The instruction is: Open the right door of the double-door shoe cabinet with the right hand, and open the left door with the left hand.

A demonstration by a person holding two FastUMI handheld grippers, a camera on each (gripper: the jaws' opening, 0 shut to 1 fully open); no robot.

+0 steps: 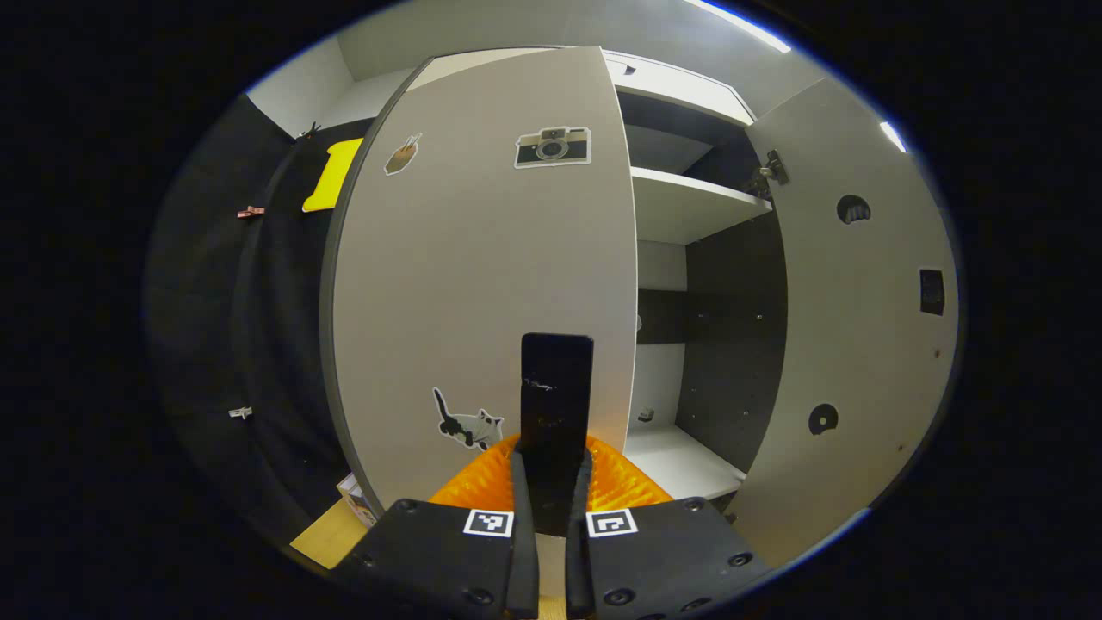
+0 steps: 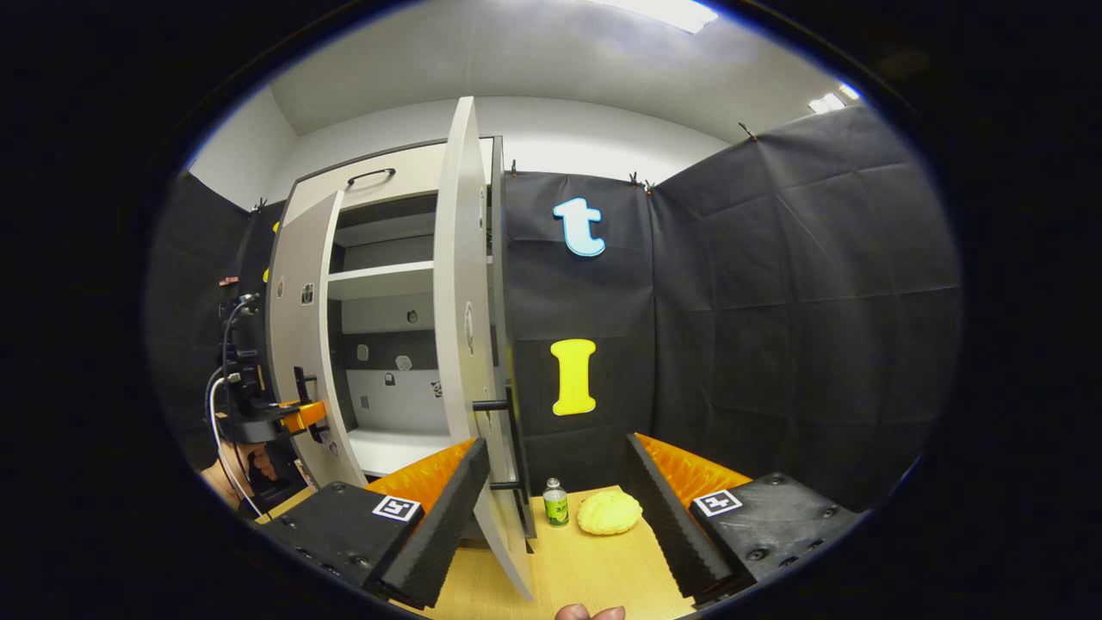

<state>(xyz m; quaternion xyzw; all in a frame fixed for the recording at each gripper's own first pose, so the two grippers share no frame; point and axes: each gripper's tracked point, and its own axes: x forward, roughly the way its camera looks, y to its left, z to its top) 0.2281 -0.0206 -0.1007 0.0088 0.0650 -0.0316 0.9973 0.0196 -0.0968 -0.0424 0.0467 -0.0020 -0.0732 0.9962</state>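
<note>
Gripping the left door's handle (image 1: 556, 413), left gripper (image 1: 552, 508) clamped narrow, right gripper (image 2: 555, 508) jaws wide, near the open right door (image 2: 461, 327).

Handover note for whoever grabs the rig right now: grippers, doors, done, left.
Left gripper: shut on the dark vertical bar handle of the grey left cabinet door, which stands partly open.
Right gripper: open, holding nothing, beside the edge of the white right cabinet door, which is swung wide open; its dark handle sits free.
White shelves inside are exposed.
A small green-labelled bottle and a yellow bun-shaped object sit on the wooden table.
Done: right door. Left: probably pull the left door wider, then release.
</note>
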